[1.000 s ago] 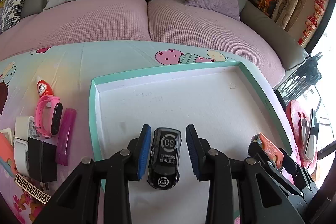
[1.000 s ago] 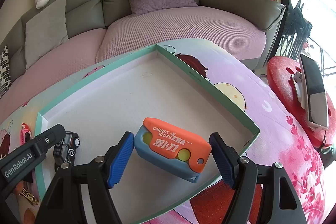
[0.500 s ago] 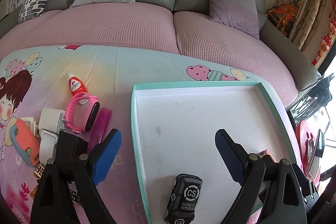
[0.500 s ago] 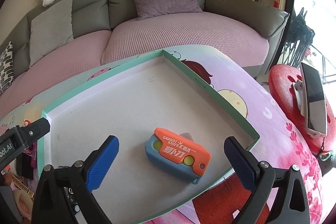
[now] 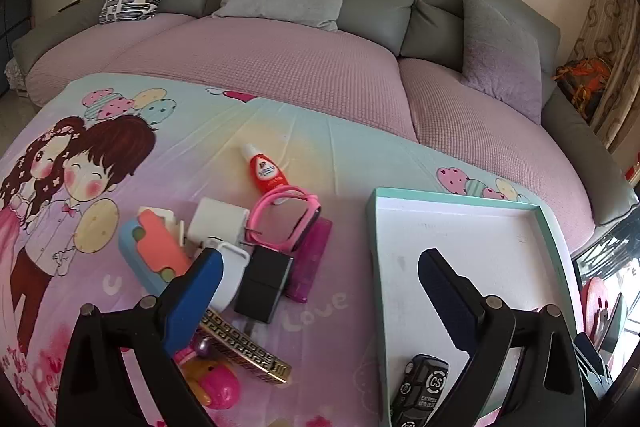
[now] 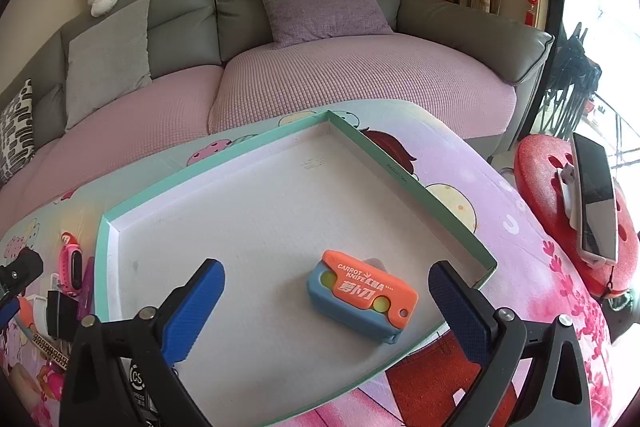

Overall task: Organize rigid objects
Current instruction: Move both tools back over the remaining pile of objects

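Black charger block (image 5: 264,285) is lying just ahead of our left gripper (image 5: 320,291), a little toward its left finger, in the pile on the printed cloth (image 5: 200,131), and its long axis is running almost along the way the gripper is pointing. We are holding this gripper with nothing between its jaws, and they are opening a little more. The teal box (image 5: 460,193) is lying to its right, with the black toy car (image 5: 420,391) already inside. Our right gripper (image 6: 326,293) is spread wide over the orange carrot knife (image 6: 362,293) in the box, not touching it, so we are judging the left hand as the nearer one to the pile
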`<state>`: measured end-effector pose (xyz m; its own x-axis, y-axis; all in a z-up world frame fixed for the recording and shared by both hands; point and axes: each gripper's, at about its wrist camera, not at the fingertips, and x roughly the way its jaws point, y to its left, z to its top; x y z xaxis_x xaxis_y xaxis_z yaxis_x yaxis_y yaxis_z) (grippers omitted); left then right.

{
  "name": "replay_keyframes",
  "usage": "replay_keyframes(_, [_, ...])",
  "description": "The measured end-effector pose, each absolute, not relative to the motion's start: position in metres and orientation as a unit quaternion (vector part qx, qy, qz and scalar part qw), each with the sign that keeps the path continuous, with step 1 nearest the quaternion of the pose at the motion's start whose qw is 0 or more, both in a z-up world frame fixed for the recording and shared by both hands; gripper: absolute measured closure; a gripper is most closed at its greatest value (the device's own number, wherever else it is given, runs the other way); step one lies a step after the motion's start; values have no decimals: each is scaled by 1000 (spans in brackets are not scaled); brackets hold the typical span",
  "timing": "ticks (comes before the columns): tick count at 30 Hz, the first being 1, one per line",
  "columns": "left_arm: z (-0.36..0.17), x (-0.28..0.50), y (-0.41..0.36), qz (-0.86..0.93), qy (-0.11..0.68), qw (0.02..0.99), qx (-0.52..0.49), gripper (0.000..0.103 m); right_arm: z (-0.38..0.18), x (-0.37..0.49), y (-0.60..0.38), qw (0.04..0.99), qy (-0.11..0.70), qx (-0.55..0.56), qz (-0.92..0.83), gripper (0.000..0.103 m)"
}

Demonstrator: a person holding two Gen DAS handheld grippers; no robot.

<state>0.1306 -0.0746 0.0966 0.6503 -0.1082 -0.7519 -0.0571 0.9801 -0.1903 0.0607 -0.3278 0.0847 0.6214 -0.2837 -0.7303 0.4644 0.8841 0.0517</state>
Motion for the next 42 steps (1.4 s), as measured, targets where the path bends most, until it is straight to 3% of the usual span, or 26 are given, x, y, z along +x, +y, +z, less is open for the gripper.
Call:
replay_keyframes(19, [135,90,48,100,386,907,-133,4,128,66,-233,933,342,90,-65,0])
replay_keyframes(42, [53,84,106,124,477,850,-186,4,60,98,-115,888,449,65,78,0])
